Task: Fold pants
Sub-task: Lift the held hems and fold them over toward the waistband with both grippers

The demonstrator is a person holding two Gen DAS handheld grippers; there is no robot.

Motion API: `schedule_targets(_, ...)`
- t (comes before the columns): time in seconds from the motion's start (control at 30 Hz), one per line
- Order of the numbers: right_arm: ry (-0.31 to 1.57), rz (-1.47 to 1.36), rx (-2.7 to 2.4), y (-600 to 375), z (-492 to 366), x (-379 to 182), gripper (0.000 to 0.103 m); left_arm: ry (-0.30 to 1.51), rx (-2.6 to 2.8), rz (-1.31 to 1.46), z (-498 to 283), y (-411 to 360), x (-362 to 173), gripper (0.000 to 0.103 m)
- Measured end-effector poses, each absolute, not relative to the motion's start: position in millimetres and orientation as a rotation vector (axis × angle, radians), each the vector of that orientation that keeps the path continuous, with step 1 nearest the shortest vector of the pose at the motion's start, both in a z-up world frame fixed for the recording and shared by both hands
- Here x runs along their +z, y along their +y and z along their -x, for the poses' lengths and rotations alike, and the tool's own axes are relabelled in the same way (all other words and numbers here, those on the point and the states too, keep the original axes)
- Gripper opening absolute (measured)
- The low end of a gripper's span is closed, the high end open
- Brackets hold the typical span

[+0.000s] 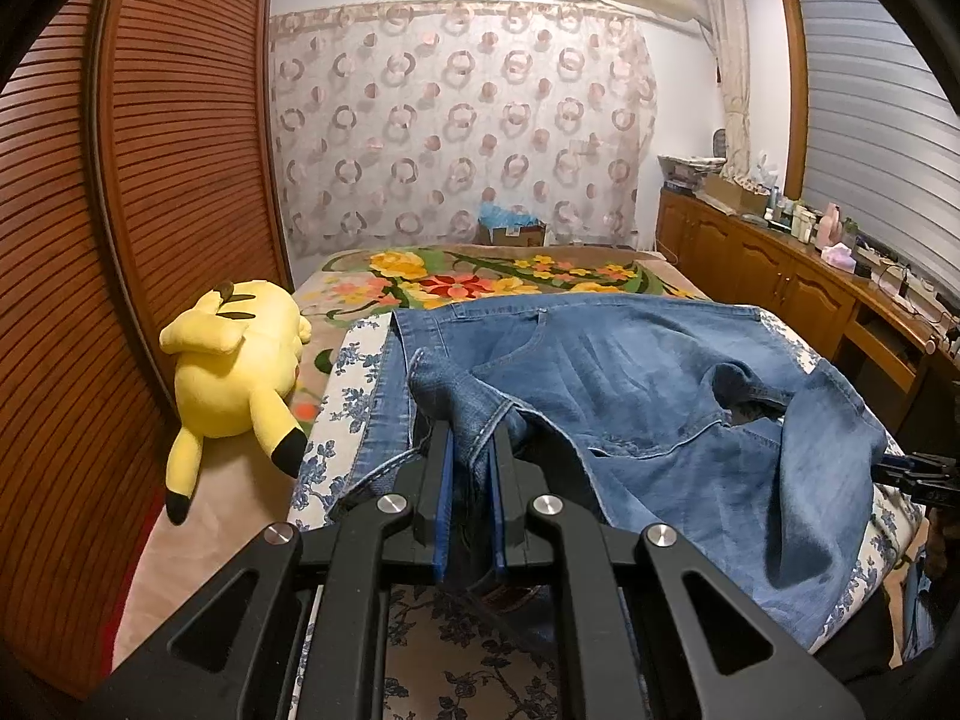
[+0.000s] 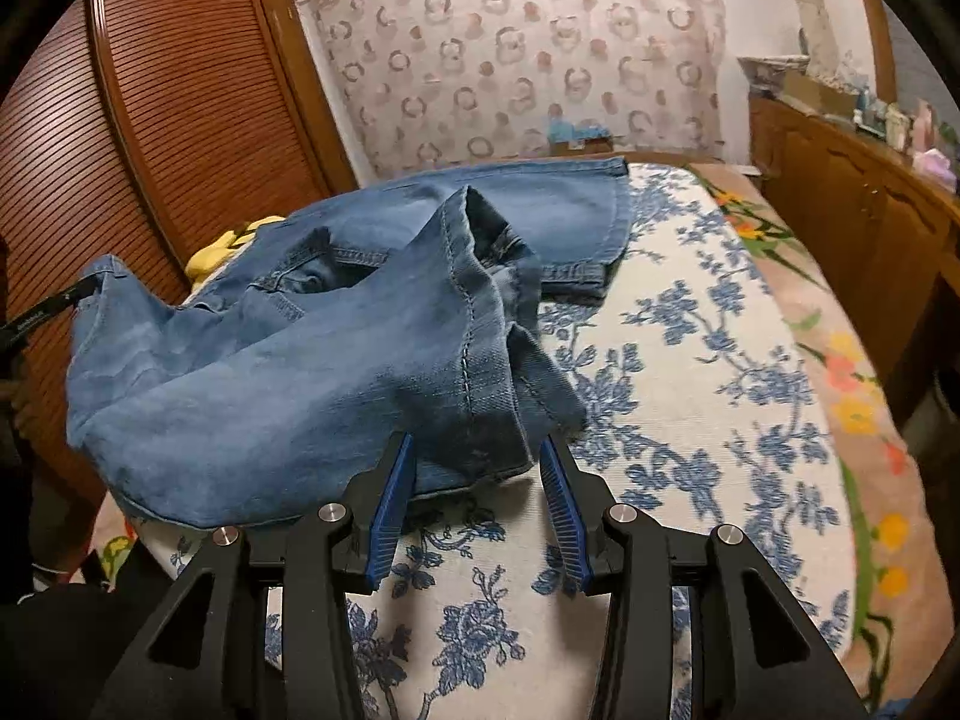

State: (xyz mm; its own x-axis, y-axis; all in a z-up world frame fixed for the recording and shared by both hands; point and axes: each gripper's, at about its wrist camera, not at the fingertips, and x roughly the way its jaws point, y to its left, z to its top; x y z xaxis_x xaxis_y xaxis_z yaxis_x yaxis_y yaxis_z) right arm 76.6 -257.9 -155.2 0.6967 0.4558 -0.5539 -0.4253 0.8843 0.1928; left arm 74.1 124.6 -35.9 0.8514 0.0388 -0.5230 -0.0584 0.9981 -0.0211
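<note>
Denim pants [image 1: 630, 372] pinched in left fingers [image 1: 447, 480]; right fingers [image 2: 555, 504] parted, astride hem.

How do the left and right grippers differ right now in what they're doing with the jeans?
The left gripper is shut on a bunched fold of the jeans; the right gripper is open, denim between its pads unpinched. Both have blue pads and black frames.

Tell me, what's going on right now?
Left fingers shut on jeans. Right fingers open, at jeans' hem. Plush toy beside, clear.
</note>
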Motion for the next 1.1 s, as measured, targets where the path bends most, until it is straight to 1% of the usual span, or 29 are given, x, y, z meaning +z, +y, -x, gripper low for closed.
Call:
schedule_targets(0.07, 0.633, -0.061, 0.513, -258, -80, -157, 0.036, 0.555, 0.050, 0.036, -76, 125, -39, 0.011)
schedule_targets(0.1, 0.630, -0.062, 0.518, -258, -80, -157, 0.025, 0.556, 0.048, 0.038, -77, 125, -39, 0.011)
schedule_targets(0.17, 0.622, -0.073, 0.547, -259, -80, -157, 0.014, 0.559, 0.049, 0.038, -79, 126, -41, 0.011)
schedule_targets(0.23, 0.605, -0.073, 0.546, -257, -77, -153, 0.010, 0.552, 0.055, 0.039, -78, 127, -40, 0.011)
schedule_targets(0.37, 0.535, -0.063, 0.512, -264, -62, -130, 0.009, 0.517, 0.069, 0.050, -74, 132, -31, 0.011)
schedule_targets(0.57, 0.378, -0.065, 0.441, -293, -41, -71, 0.008, 0.451, 0.091, 0.063, -74, 142, -7, 0.011)
schedule_targets(0.67, 0.336, -0.053, 0.403, -300, -39, -56, 0.008, 0.438, 0.093, 0.078, -78, 150, -1, 0.011)
schedule_targets(0.87, 0.356, -0.010, 0.365, -291, -65, -64, 0.008, 0.463, 0.091, 0.062, -105, 152, -7, 0.011)
schedule_targets(1.03, 0.409, 0.012, 0.346, -275, -99, -82, 0.008, 0.519, 0.107, 0.052, -132, 159, -30, 0.011)
schedule_targets(1.1, 0.435, 0.006, 0.346, -270, -110, -81, 0.008, 0.549, 0.114, 0.060, -143, 164, -40, 0.011)
